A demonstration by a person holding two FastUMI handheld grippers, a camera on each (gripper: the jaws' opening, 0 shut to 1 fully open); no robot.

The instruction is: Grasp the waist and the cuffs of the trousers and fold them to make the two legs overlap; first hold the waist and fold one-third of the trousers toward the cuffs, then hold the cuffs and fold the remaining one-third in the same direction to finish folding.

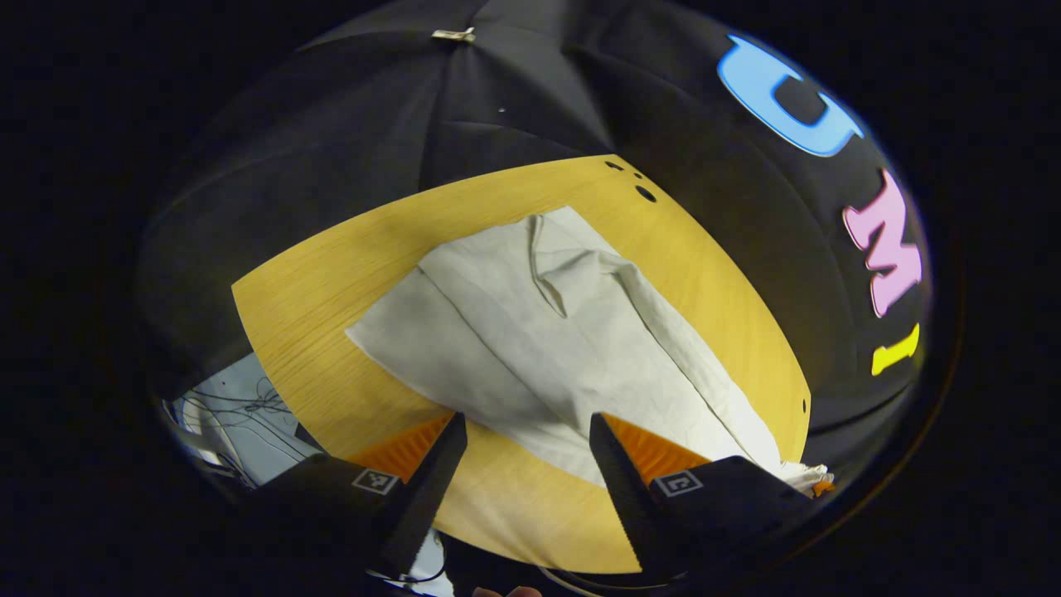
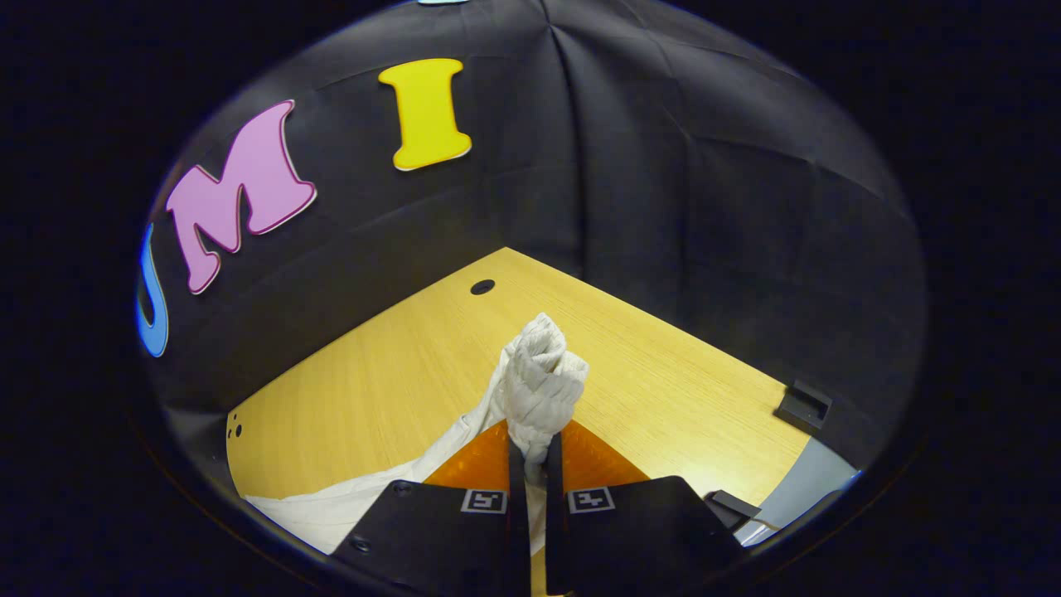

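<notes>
In the left gripper view, the left gripper [image 1: 528, 431] sat at the bottom of the frame with its two fingers spread wide and nothing between them, just bare wood and the near edge of the cloth showing in the gap. It looked to be hovering above the worktop [image 1: 307, 332], not touching anything as far as I could tell. Right behind the fingers, the trousers [image 1: 539, 332] lay spread across the middle of the frame, pale off-white, mostly flat with a long crease running up the centre and a rumpled fold near the upper middle. One end trailed off toward the lower right, where a bunched bit of the fabric showed at the edge. Past the trousers, a few small holes in the wood sat near the top corner of the worktop, and behind that was the dark booth wall with a small metal clip [image 1: 453, 35] at the very top.

In the right gripper view, the right gripper [image 2: 535, 452] was at the bottom centre, fingers pinched nearly together on a gathered wad of the trousers [image 2: 540, 377]. The bunch stuck up just above the fingertips, and the rest of the cloth draped down to the lower left. Further back, the worktop [image 2: 663, 373] ran out to its corner, with a round hole [image 2: 482, 287] in the upper middle and a small dark bracket [image 2: 802, 406] at the right edge.
</notes>
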